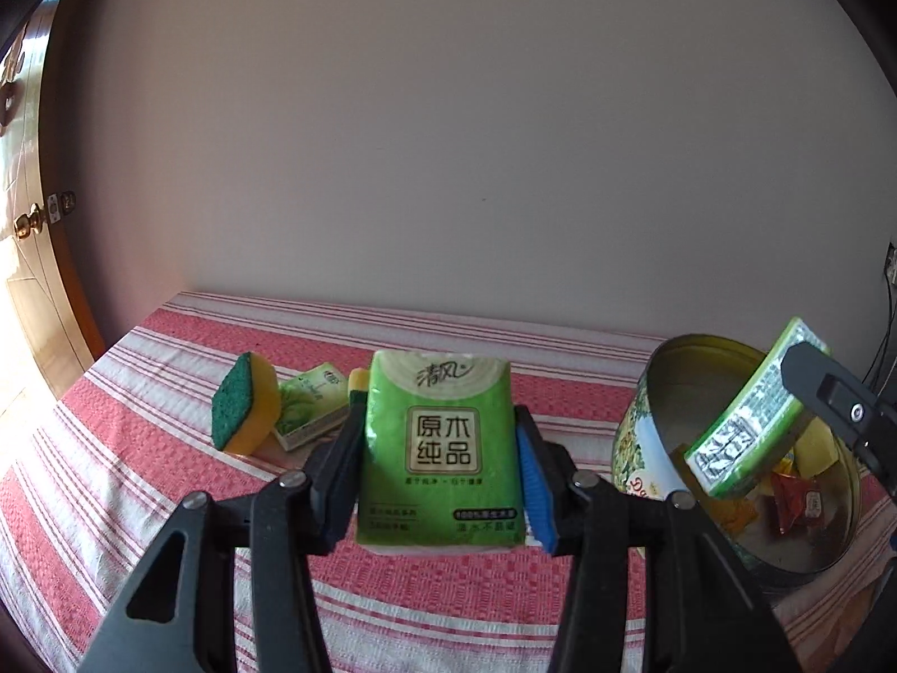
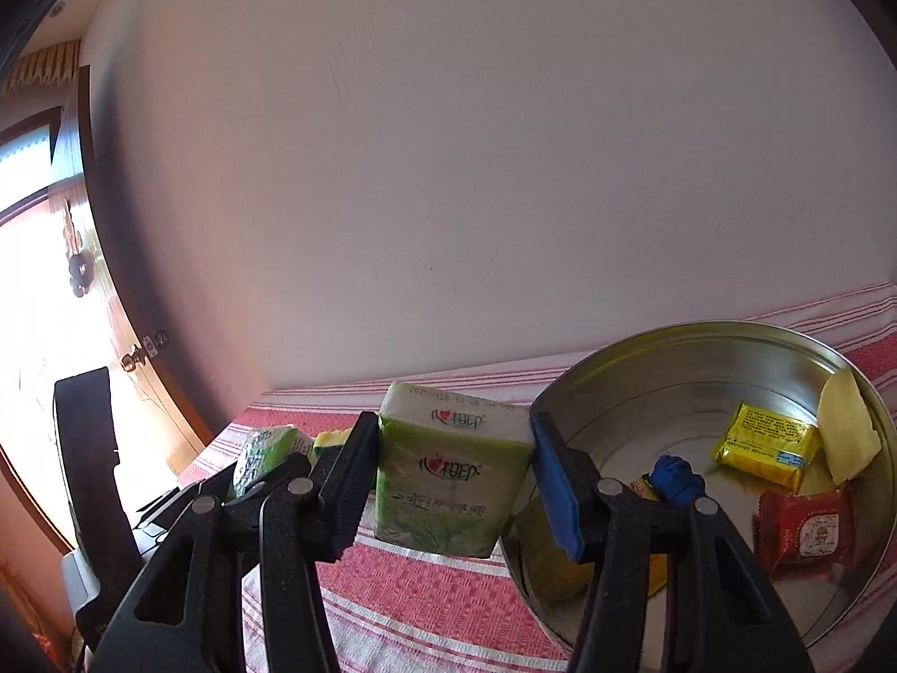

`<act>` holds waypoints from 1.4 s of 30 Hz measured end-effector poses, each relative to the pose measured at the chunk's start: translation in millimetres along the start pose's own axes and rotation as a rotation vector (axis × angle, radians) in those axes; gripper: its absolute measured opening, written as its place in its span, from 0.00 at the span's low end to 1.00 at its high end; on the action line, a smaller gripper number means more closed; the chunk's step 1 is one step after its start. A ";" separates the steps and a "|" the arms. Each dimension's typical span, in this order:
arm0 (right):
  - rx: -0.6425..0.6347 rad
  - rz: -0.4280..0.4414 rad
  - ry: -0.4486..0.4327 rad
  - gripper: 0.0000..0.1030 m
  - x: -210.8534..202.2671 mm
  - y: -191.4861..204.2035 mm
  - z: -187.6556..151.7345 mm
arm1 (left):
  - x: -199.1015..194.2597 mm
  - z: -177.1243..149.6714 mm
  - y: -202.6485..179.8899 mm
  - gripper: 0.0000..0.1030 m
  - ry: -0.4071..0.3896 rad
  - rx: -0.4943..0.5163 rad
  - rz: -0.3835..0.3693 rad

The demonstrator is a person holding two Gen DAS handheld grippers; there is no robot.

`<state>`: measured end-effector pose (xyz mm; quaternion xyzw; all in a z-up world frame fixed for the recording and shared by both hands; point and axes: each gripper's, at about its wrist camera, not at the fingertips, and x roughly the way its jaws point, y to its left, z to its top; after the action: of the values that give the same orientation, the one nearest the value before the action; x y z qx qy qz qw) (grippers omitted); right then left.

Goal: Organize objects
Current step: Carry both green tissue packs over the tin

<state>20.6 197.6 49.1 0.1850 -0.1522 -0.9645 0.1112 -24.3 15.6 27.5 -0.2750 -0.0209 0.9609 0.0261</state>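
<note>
Your left gripper [image 1: 440,462] held a green tissue pack [image 1: 440,448] upright above the striped cloth [image 1: 140,448], long axis vertical. Your right gripper [image 2: 448,482] clamped another tissue pack [image 2: 448,482], tilted, beside the round tin [image 2: 701,347], above the cloth.

Blown-out daylight glares from the left; fisheye-bent, dark-cornered edges.
</note>
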 end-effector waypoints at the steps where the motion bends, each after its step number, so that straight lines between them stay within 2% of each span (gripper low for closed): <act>1: 0.002 -0.008 -0.021 0.55 -5.4 -4.6 2.8 | -0.8 1.9 -5.1 0.48 -0.007 0.006 -0.011; 5: -0.011 -0.091 -0.073 0.55 -19.6 -25.9 10.7 | -3.1 7.6 -39.4 0.48 -0.018 0.039 -0.053; 11: 0.038 -0.216 -0.090 0.55 -31.3 -78.9 19.7 | 1.5 6.1 -99.2 0.48 -0.021 0.119 -0.147; 15: 0.096 -0.270 -0.060 0.55 -31.0 -115.5 23.7 | 11.7 1.1 -132.8 0.48 0.006 0.152 -0.192; 20: 0.118 -0.326 0.003 0.55 -24.8 -141.5 25.7 | 22.3 -7.0 -166.5 0.48 0.035 0.206 -0.218; 29: 0.098 -0.366 0.098 0.55 -3.5 -139.7 19.7 | 46.9 -19.4 -177.5 0.48 0.108 0.220 -0.221; 38: 0.064 -0.368 0.109 0.55 -5.0 -129.6 10.4 | 53.6 -20.8 -175.4 0.48 0.130 0.229 -0.196; 39: 0.062 -0.357 0.114 0.55 1.0 -143.9 10.7 | 52.5 -20.4 -175.0 0.49 0.126 0.232 -0.189; 40: 0.068 -0.342 0.118 0.55 1.6 -143.5 10.7 | 50.7 -19.6 -174.6 0.52 0.116 0.235 -0.182; 42: 0.099 -0.286 0.121 0.56 -0.3 -144.1 11.1 | 40.8 -19.2 -174.2 0.81 0.085 0.237 -0.162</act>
<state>-6.3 334.3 10.8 0.2680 -0.1646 -0.9489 -0.0274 -42.0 192.4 -0.8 -0.3078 0.0715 0.9389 0.1367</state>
